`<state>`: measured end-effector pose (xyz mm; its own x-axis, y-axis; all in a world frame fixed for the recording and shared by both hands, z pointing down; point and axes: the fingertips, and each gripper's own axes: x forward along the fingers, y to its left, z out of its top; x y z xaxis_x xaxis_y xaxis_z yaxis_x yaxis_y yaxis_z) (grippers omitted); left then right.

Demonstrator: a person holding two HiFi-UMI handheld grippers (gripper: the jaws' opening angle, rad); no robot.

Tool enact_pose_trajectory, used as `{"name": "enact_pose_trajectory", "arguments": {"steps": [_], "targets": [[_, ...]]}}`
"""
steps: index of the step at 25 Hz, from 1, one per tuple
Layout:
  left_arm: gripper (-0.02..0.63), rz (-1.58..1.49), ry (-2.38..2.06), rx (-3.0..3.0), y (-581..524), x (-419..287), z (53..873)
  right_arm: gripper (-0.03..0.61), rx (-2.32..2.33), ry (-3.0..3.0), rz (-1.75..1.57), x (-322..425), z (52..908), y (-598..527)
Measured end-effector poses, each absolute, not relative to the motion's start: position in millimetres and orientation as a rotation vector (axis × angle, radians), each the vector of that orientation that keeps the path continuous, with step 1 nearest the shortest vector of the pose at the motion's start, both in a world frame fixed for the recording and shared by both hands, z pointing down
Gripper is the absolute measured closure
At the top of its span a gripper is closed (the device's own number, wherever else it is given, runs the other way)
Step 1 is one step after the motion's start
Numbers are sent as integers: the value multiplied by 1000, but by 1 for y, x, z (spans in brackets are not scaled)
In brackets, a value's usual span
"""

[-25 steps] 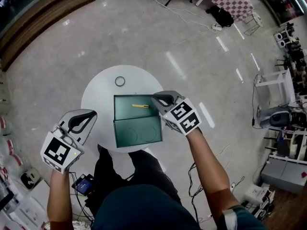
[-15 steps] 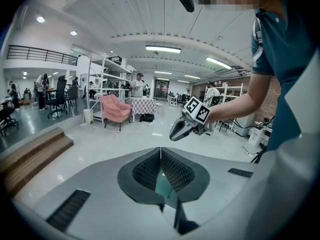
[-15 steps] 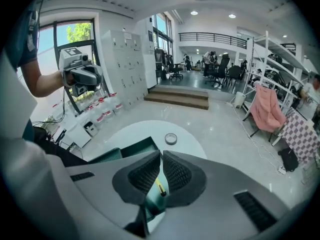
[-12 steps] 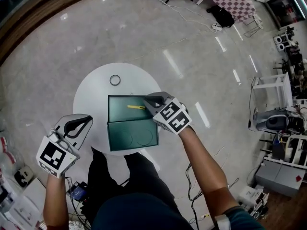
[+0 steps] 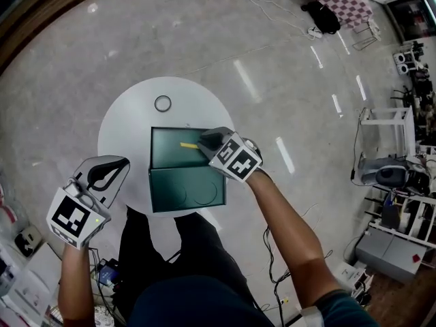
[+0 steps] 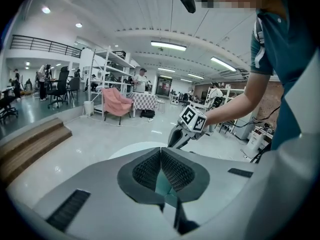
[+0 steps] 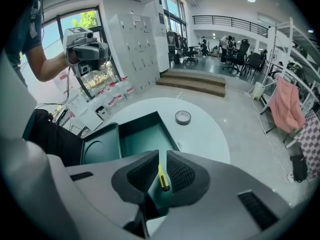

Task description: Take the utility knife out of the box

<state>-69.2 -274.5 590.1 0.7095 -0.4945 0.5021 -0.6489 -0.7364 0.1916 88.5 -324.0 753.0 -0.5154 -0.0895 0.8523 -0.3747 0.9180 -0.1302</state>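
Observation:
An open green metal box (image 5: 165, 157) stands on the round white table (image 5: 126, 125), its lid (image 5: 187, 191) folded down toward me. The yellow utility knife (image 5: 188, 145) lies flat on the box floor near the far wall. My right gripper (image 5: 204, 142) reaches into the box at the knife's right end. In the right gripper view the jaws (image 7: 162, 157) stand slightly apart, with the knife (image 7: 161, 176) showing in the narrow gap between them. My left gripper (image 5: 103, 176) hangs off the table's left edge, shut and empty (image 6: 161, 151).
A small tape ring (image 5: 162, 103) lies on the table beyond the box, also in the right gripper view as the ring (image 7: 183, 117). My legs are at the table's near edge. Shelving, carts and cables stand on the floor at the right.
The right gripper has moved left and down into the box, up to the knife's end. The knife lies where it did. The left gripper has hardly moved.

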Motion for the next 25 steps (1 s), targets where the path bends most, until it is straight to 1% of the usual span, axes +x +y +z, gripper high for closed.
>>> {"name": "enact_pose_trajectory", "arguments": {"steps": [7,12,13,14,25], "targets": [[594,600,-887,2528,-282,-82,617,537,245,-2055,366,73,796,-322],[594,601,-883,2507,-290,-80,636,532,199,-2022,384,75,825,-325],[594,600,-883,2504,-291,-80,638,510,189,-2012,382,76,830,-325],[594,600,-884,2500,-292,-80,640,446,178,-2000,373,76,834,-326],[594,592,-882,2465,-286,-87,660,442,45,-1875,172,73,851,-309]]}}
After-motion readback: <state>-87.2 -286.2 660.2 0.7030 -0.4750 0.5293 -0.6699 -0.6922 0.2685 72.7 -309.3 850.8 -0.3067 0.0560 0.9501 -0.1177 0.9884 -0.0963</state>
